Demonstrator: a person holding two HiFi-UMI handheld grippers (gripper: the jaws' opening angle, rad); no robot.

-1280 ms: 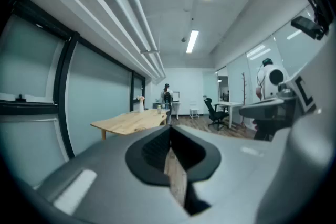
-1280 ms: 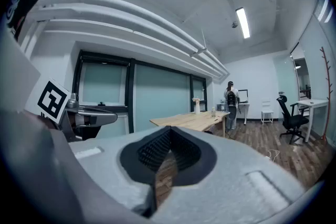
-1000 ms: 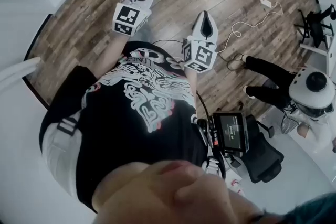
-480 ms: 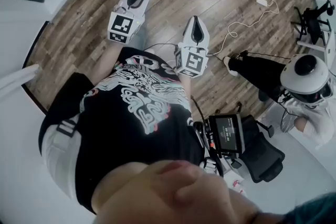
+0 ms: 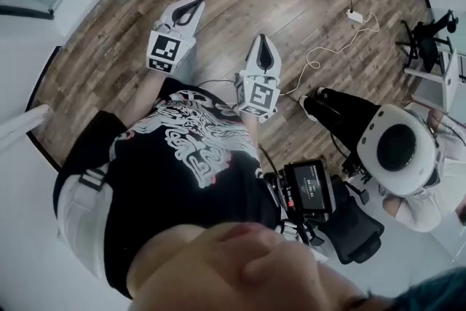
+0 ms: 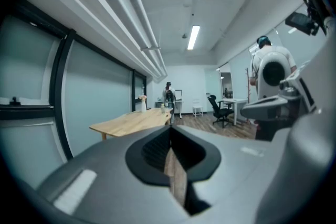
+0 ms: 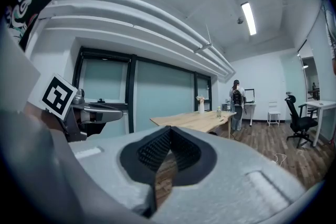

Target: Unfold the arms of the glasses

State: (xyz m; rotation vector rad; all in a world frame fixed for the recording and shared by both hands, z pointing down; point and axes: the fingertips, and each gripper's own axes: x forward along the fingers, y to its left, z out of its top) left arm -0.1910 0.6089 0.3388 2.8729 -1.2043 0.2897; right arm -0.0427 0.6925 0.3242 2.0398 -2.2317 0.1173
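No glasses show in any view. In the head view my left gripper (image 5: 198, 3) is held out over the wooden floor, jaws shut and empty. My right gripper (image 5: 262, 38) sits beside it to the right, also shut with nothing between the pads. In the left gripper view the left gripper (image 6: 170, 131) points level across the room toward a long wooden table (image 6: 134, 120). The right gripper (image 7: 169, 132) faces the same wooden table (image 7: 197, 120), which carries a small vase and a bottle.
A person in white (image 5: 404, 156) sits at the right, close to me, legs stretched over the floor. A white cable and power strip (image 5: 354, 15) lie on the floor ahead. An office chair (image 7: 299, 126) and desks stand at the right; another person (image 7: 237, 99) stands at the far wall.
Both grippers have shifted across the floor, with the view swinging so the seated person at the right now appears closer. Jaws stayed shut.
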